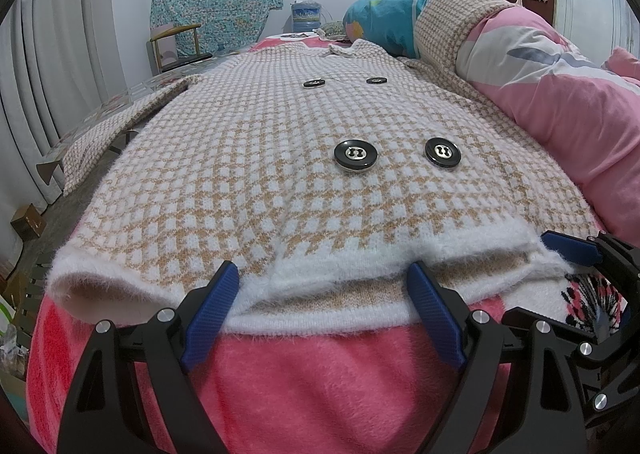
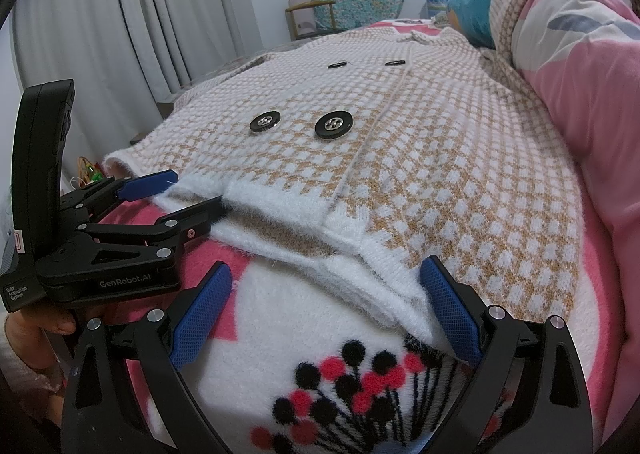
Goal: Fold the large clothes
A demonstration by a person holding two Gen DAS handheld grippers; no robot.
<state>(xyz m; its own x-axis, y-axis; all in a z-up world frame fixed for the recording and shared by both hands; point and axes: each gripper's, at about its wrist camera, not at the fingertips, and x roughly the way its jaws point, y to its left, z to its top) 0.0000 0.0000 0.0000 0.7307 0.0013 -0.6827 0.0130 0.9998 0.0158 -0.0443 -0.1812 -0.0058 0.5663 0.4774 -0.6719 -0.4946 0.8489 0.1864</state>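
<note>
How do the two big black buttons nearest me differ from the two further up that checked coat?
The near buttons look large and face the camera, so their silver centres show clearly; the far buttons look small and flattened, with little centre detail. The near pair sits close to the white hem, the far pair nearer the collar end. Both pairs are black, round, side by side, lying on the checked coat.

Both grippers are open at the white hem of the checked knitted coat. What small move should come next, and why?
Probably close both the left gripper and right gripper on the white fuzzy hem of the beige-and-white checked knitted coat: the hem lies between their open fingers, ungripped.
</note>
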